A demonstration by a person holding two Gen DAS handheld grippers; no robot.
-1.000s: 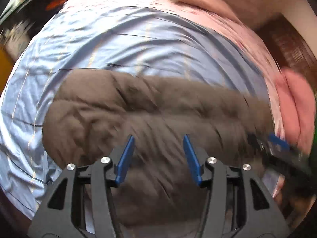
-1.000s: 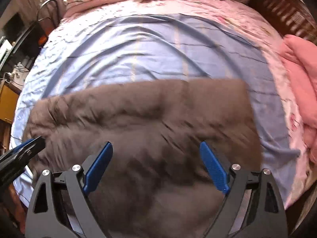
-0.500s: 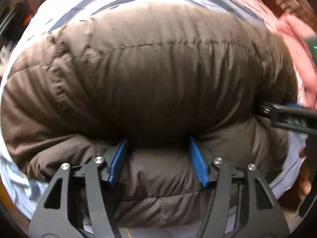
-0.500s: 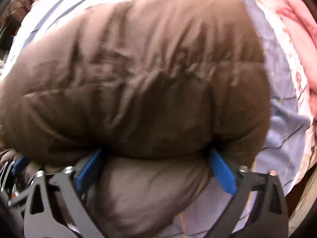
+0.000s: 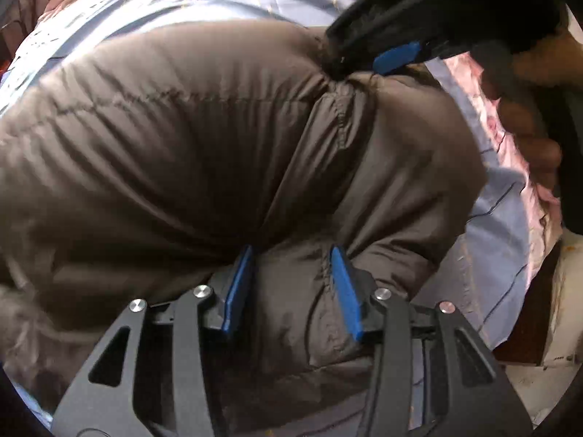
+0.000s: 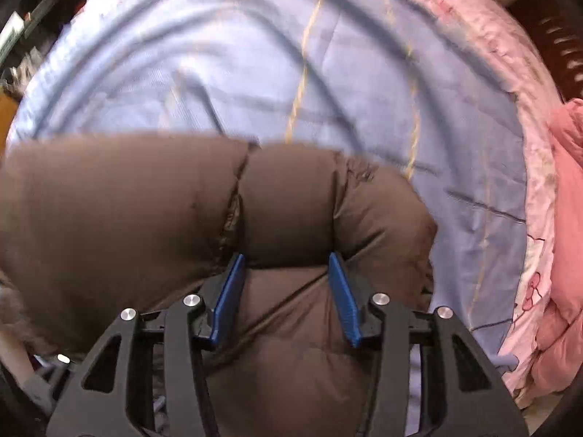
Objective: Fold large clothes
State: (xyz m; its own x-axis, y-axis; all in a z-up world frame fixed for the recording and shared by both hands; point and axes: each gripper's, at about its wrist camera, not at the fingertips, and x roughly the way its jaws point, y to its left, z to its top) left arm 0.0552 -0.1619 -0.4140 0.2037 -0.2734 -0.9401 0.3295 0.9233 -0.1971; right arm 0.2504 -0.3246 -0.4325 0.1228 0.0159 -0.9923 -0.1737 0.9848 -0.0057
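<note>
A brown puffer jacket (image 5: 182,127) lies bunched on a blue sheet (image 5: 182,0). My left gripper (image 5: 291,251) points steeply down at the jacket's near edge. Its jaws are closing, and the blue pads (image 5: 237,291) squeeze a fold of the padding between them. In the right wrist view my right gripper (image 6: 286,256) points straight down. Its jaws are closing too, pinching a puffy roll of the jacket (image 6: 109,200). In the left wrist view the right gripper's blue pad (image 5: 397,56) digs into the jacket's far right corner, with a person's hand (image 5: 528,138) behind it.
The blue sheet (image 6: 255,54) spreads out beyond the jacket. A pink floral cover (image 6: 528,145) borders it on the right, and a pink quilt (image 6: 568,218) is heaped past that. Dark wooden furniture (image 5: 524,309) stands off the bed's right edge.
Both grippers came down onto the jacket. The right jaws narrowed from wide onto a puffy roll, the left jaws tightened on a fold. The right gripper now shows at the left view's top right.
</note>
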